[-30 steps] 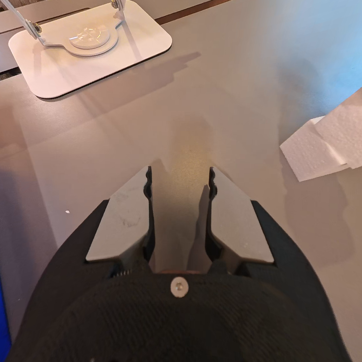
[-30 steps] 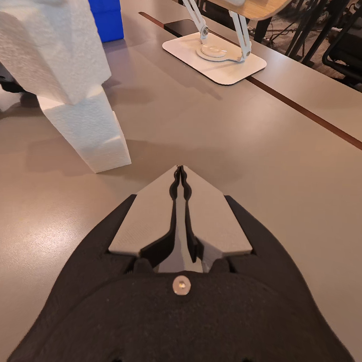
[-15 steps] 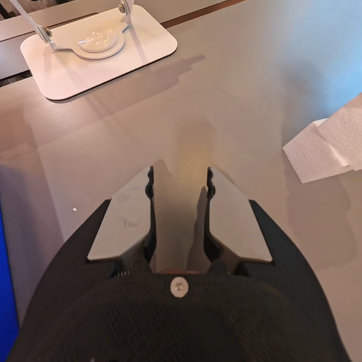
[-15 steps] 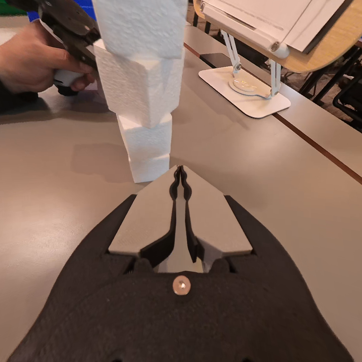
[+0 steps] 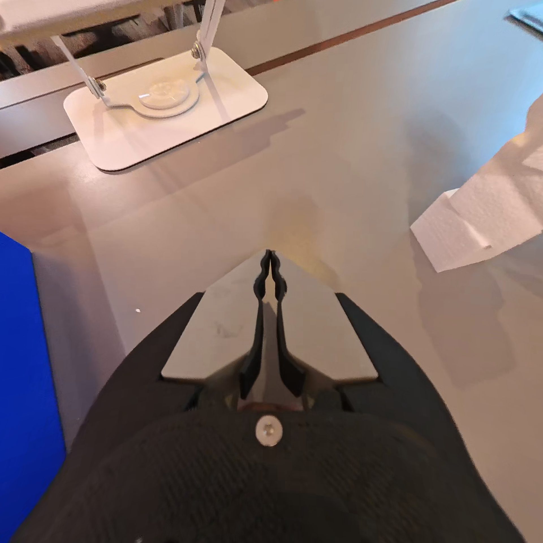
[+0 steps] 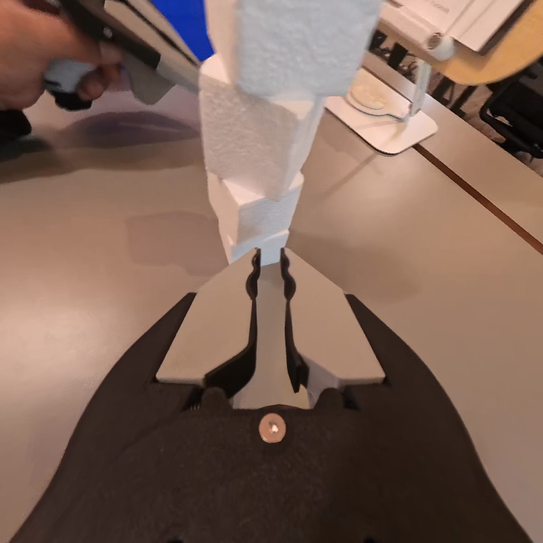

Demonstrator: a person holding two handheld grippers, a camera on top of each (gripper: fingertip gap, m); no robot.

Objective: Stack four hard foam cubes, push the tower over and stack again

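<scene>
1. One tower (image 6: 258, 123) of white foam cubes stands on the table (image 6: 88, 264). Three cubes show for sure; the top runs out of the picture.
2. The right gripper (image 6: 270, 249) points at the tower's bottom cube (image 6: 258, 226), very near it. Its jaws are a little apart and hold nothing.
3. The left gripper (image 5: 270, 252) is to the side of the tower. Its jaws are together and hold nothing.
4. One hand (image 6: 38, 58) holds the left gripper.
5. One white stand (image 5: 164, 108) sits behind, and one blue box (image 5: 20, 382) sits at the side.

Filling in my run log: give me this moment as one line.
white foam cube tower: standing on grey table | right gripper: slightly open, empty, at tower base | left gripper: shut, empty, beside tower
</scene>
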